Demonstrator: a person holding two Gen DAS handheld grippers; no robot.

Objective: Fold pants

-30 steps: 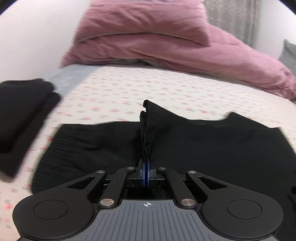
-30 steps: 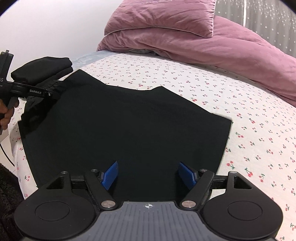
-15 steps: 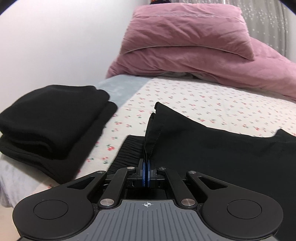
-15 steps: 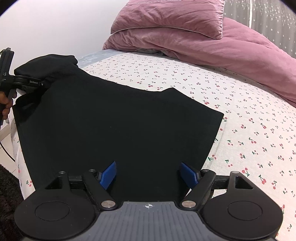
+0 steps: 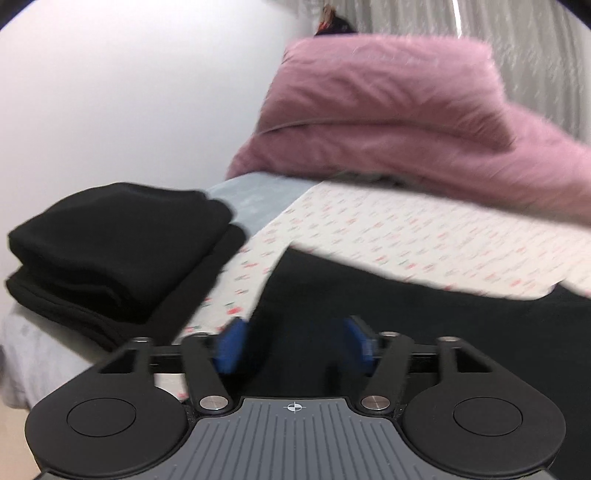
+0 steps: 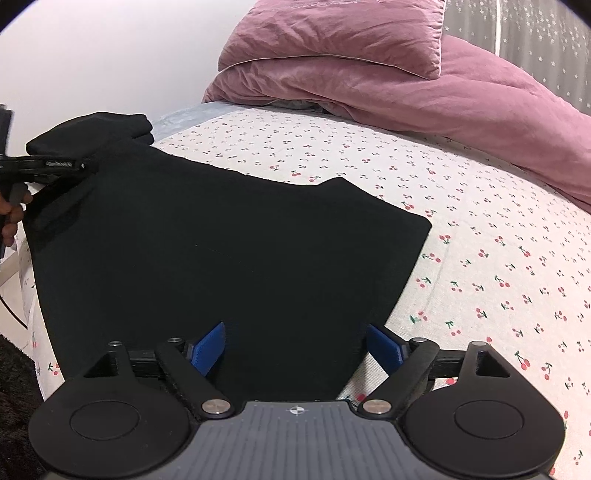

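Black pants (image 6: 229, 251) lie folded flat on the cherry-print bed sheet (image 6: 498, 258), near the bed's edge; left hand-held gripper (image 5: 293, 341) over their corner, jaws opening, blue pads clear of the cloth; right hand-held gripper (image 6: 295, 349) spread and opening wider above the near hem, pinching nothing; stack of folded black clothes (image 5: 110, 251) just beside; pink duvet (image 6: 424, 88) behind.

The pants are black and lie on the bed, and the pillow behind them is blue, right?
Not quite. The pillow is pink, not blue, as the right wrist view shows. The rest holds: the pants are black and lie on the bed, in front of the pillow.
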